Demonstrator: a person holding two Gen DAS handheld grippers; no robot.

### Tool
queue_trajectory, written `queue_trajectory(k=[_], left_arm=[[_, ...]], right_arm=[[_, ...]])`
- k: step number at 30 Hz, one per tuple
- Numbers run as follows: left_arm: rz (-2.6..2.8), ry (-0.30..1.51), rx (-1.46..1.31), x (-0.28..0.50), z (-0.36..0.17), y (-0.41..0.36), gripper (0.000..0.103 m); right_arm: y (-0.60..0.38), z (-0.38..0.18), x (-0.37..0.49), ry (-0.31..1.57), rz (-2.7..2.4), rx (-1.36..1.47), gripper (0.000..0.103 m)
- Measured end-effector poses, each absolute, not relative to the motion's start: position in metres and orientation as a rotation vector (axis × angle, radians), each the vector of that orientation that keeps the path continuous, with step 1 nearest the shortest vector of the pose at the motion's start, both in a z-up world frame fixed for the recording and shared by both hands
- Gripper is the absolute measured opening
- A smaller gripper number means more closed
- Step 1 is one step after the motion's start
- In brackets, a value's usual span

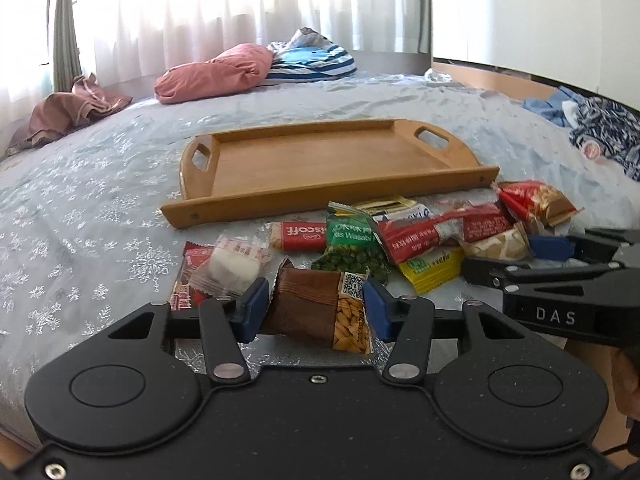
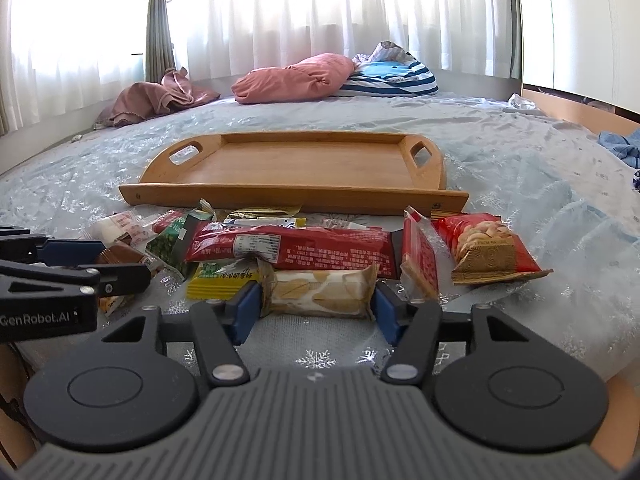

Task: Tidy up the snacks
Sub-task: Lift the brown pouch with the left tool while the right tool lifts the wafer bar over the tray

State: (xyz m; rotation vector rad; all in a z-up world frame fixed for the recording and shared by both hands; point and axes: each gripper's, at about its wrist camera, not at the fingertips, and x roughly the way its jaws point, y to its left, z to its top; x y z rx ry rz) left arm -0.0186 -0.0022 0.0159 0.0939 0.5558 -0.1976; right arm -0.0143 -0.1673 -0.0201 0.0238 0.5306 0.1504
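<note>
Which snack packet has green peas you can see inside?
The green wasabi pea packet, in the middle of the pile. Its clear window shows round green peas; the others are red, yellow, brown or white.

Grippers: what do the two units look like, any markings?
Both are black handheld units with blue finger pads and silver pivot pins. The left gripper has a speckled black housing and, seen from the right wrist, white "GenRobot.AI" lettering. The right gripper has a ribbed grey housing and white "DAS" lettering on its side.
</note>
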Motion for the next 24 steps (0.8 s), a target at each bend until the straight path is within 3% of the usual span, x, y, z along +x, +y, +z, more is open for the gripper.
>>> queue_trajectory(k=[24], left_arm=[[-0.129,0.585,-0.063,0.029,0.074,0.01,0.048]], right_arm=[[-0.19,0.034,0.011,0.554,0.132,0.123,0.062]])
